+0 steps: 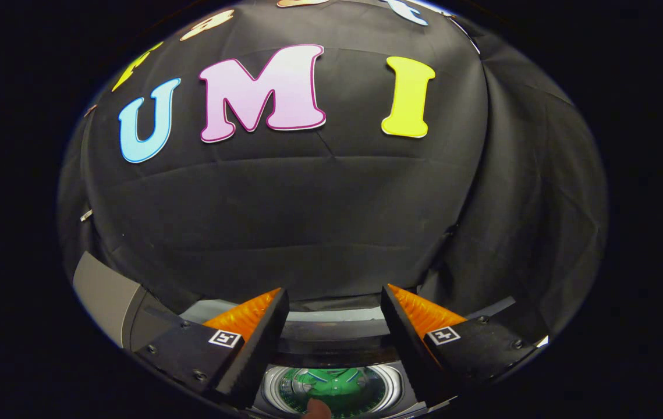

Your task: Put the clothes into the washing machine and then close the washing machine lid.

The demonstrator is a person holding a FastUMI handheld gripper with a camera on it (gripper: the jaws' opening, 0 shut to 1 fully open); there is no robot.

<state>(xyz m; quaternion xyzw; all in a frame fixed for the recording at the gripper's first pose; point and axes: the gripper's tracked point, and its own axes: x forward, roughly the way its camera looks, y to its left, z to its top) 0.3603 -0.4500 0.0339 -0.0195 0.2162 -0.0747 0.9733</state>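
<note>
A green garment [331, 385] was seen lying inside the washer's drum [392, 391], low between the two fingers and below them. The drum's ribbed pale ring was seen around the cloth. Just beyond the opening, the washer [331, 331] showed a dark band and a pale grey top edge, and its lid [111, 298], grey, was seen standing raised beside the left finger. A small rounded brownish shape [316, 410] was seen at the near edge of the drum; what it was could not be told. The claw [334, 305] was held open above the opening, its fingers spread wide with nothing gripped between them. Black cloth [308, 221] hung behind the washer.
</note>
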